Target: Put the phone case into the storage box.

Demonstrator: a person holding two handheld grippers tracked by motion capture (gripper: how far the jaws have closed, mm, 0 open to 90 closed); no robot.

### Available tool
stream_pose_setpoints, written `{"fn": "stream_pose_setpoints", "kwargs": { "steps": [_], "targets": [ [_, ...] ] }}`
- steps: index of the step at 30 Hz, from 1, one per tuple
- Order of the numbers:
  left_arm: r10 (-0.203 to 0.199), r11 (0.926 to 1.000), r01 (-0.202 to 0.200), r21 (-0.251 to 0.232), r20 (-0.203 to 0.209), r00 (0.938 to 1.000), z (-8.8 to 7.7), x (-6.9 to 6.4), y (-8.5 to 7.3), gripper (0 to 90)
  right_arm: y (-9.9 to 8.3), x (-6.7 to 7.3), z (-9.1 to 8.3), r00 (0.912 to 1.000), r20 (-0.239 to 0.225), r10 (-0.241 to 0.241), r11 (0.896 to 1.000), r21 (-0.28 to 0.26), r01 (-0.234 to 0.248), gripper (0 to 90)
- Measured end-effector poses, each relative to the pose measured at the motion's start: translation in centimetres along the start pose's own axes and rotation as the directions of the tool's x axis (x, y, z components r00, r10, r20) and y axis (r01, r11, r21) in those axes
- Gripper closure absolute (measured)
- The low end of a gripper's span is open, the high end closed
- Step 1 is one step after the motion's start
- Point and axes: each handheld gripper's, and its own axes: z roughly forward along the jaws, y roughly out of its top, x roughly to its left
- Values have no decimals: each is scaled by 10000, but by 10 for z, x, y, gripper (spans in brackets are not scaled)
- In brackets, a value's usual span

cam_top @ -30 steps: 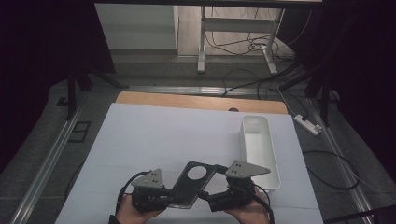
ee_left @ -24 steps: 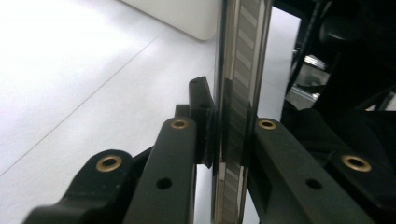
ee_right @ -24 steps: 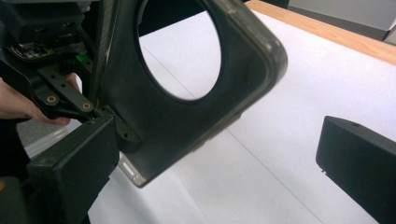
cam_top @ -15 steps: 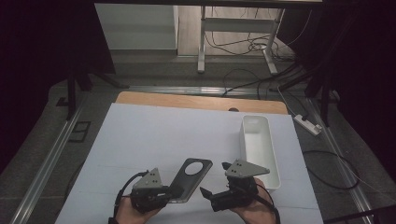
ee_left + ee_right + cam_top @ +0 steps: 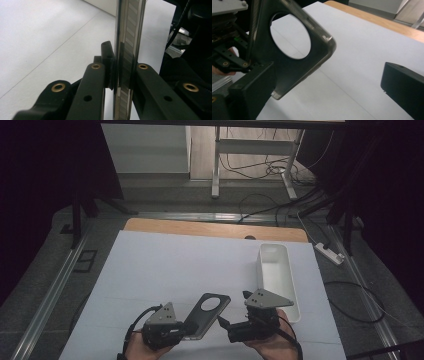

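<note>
We see the left claw (image 5: 186,332) clamped on a dark phone case (image 5: 205,315) near the surface's (image 5: 165,265) front edge, middle. Right claw (image 5: 233,309) gapes beside it, empty. White tray (image 5: 276,275) by the right edge.

A wooden table (image 5: 215,228) is carrying a white sheet (image 5: 165,270) that is covering nearly all of its top, leaving a bare wood strip along the edge far from me. A long white tray (image 5: 276,276) is lying directly on the sheet, near its right edge.
</note>
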Motion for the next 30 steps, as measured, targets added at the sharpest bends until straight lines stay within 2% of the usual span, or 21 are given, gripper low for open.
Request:
{"fn": "stream_pose_setpoints", "kwargs": {
  "steps": [4, 12, 16, 17, 18, 22, 30],
  "targets": [
    [-51, 10000, 51, 13, 190, 9998, 1, 0, 0, 846, 2, -2, -6, 9999, 104, -4, 9998, -211, 6, 130],
    [-76, 10000, 72, 65, 529, 9986, 2, 1, 0, 847, 3, -3, -15, 9996, 68, -272, 9983, -523, 276, 518],
    [-46, 10000, 41, 85, 622, 9981, 3, 1, 0, 847, 3, -3, -17, 9997, -90, -241, 9977, -640, 235, 637],
    [-46, 10000, 41, 85, 622, 9981, 3, 1, 0, 847, 3, -3, -17, 9997, -90, -241, 9977, -640, 235, 637],
    [-16, 9999, 9, 109, 631, 9980, 3, 0, 0, 847, 3, -3, -17, 9995, -188, -234, 9975, -668, 221, 686],
    [-24, 9999, 16, 106, 759, 9971, 3, 0, 0, 847, 3, -4, -17, 9989, -430, -202, 9978, -646, 174, 757],
    [-96, 9998, 77, 191, 1016, 9948, 5, 2, -1, 845, 2, -3, -18, 9989, -448, -158, 9977, -670, 127, 774]
  ]
}}
